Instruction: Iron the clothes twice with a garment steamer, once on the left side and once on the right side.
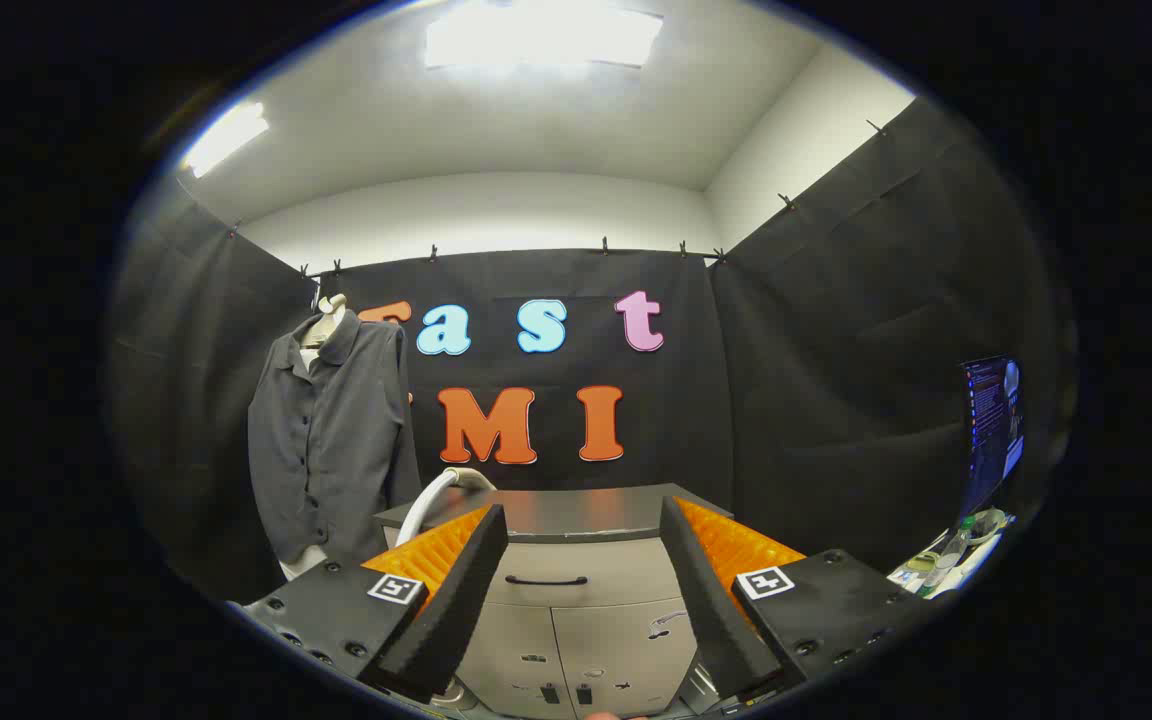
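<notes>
With the gripper (584,560) spread apart and empty, reaching for the steamer hose (433,497) at ten o'clock could snag the hanging shirt (331,430).

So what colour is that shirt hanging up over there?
Dark grey, plain, with a buttoned front. The shirt shows best in the gripper view, hanging well beyond the open fingers.
</notes>
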Demonstrator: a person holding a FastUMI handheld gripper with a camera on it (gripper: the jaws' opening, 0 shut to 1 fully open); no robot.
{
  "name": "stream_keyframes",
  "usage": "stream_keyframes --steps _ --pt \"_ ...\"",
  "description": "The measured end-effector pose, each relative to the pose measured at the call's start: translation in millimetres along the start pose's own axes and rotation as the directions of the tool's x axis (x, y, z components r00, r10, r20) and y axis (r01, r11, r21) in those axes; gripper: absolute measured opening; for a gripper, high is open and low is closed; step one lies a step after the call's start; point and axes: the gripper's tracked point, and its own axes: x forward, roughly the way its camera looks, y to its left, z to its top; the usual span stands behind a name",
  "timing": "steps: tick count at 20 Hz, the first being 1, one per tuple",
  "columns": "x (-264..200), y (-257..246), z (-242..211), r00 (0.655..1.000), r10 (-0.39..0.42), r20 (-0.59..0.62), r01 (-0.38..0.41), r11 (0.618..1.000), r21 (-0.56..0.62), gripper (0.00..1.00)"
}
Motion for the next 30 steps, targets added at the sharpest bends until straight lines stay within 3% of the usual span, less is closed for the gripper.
stream_keyframes --steps 3,12,24,30 --pt "1.0 8.6 -0.2 0.999 0.036 -0.004 -0.036 0.999 -0.012 0.98" --pt "-0.7 12.9 7.4 0.999 0.052 0.011 -0.051 0.998 -0.029 0.98" --pt "4.2 23.9 0.5 0.999 0.034 -0.007 -0.035 0.998 -0.046 0.98" --pt "14.2 41.4 6.8 1.0 0.026 -0.01 -0.026 1.0 0.011 0.98"
